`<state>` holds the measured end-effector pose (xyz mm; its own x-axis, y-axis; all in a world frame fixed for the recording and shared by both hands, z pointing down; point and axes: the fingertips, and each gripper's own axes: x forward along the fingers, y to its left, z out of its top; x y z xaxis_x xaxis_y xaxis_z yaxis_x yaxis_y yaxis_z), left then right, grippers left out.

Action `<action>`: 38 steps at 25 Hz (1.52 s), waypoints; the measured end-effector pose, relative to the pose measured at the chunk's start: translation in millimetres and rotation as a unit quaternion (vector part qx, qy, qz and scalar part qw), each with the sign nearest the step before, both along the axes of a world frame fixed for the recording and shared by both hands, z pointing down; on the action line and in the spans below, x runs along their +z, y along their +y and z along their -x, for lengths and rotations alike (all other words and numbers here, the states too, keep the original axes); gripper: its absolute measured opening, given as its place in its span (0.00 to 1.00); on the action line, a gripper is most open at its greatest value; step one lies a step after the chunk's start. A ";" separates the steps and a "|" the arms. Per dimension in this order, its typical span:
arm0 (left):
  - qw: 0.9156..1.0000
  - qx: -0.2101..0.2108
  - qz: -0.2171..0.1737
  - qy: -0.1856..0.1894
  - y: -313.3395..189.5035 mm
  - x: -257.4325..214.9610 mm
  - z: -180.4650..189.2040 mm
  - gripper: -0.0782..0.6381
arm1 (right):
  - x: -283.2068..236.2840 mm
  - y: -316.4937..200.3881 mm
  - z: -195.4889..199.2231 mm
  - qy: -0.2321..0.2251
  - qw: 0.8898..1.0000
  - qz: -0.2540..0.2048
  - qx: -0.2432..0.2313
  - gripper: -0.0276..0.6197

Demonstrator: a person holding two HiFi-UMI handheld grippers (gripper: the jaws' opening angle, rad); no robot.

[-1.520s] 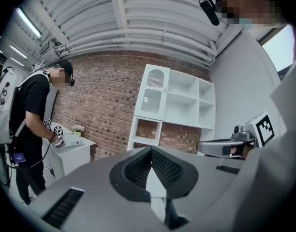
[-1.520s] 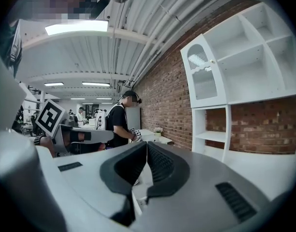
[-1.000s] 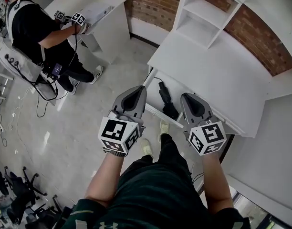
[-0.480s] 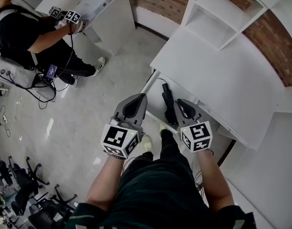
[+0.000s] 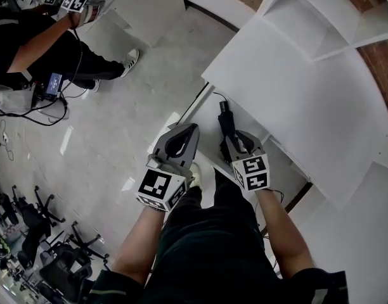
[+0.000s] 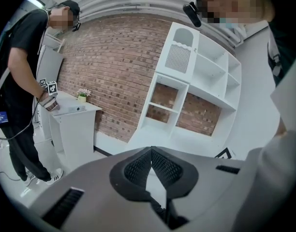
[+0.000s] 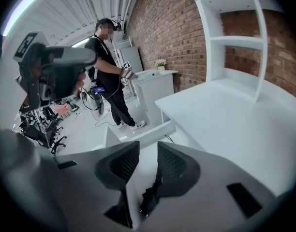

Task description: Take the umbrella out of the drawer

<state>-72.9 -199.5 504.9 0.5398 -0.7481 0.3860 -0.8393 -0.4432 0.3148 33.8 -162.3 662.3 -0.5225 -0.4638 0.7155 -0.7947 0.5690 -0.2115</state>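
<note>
Umbrella [image 5: 226, 123] flat in drawer [image 5: 206, 132], strap end pts away.

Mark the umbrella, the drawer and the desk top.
umbrella [image 5: 227, 124]: head view, middle of its black body.
drawer [image 5: 208, 120]: head view, bare floor left of the umbrella.
desk top [image 5: 295, 94]: head view, its bare white middle.

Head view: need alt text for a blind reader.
Seen from above, the right gripper points down at a black folded umbrella in an open drawer, jaws opening, nothing gripped. The left gripper hangs shut beside the drawer, over the floor.
</note>
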 end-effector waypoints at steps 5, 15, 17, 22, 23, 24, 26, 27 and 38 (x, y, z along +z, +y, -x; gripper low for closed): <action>1.000 -0.006 0.021 -0.005 -14.9 30.3 -4.5 0.12 | 67.7 -1.2 -5.6 0.030 0.998 0.048 -0.004 0.23; 0.998 -0.017 0.058 -0.011 -35.9 74.0 -10.4 0.12 | 142.3 -15.6 -16.6 0.063 0.991 0.117 0.005 0.29; 0.998 -0.016 0.064 -0.012 -36.1 77.0 -10.2 0.12 | 148.1 -14.3 -16.4 0.069 0.989 0.131 0.007 0.30; 0.997 -0.017 0.078 -0.011 -43.2 92.9 -15.9 0.12 | 176.3 -11.6 -19.3 0.081 0.984 0.160 0.007 0.36; 0.997 -0.018 0.080 -0.011 -45.5 95.8 -16.9 0.12 | 182.2 -11.6 -20.7 0.085 0.983 0.165 0.009 0.37; 0.996 -0.019 0.083 -0.010 -48.3 97.9 -17.2 0.12 | 187.4 -11.7 -21.5 0.089 0.981 0.170 0.011 0.38; 0.996 -0.021 0.086 -0.008 -53.5 100.3 -16.7 0.12 | 196.9 -11.4 -21.6 0.097 0.979 0.180 0.012 0.41; 0.996 -0.022 0.087 -0.008 -55.0 101.2 -16.5 0.12 | 201.1 -11.0 -21.0 0.100 0.978 0.185 0.012 0.42; 0.995 -0.025 0.099 -0.016 -44.6 103.7 -8.1 0.12 | 226.6 -5.2 -12.8 0.148 0.965 0.218 -0.002 0.45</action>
<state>-64.8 -244.0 608.5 0.4892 -0.6812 0.5446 -0.8696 -0.3336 0.3640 46.6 -167.5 888.9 -0.2657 -0.0829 0.9605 -0.8551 0.4804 -0.1950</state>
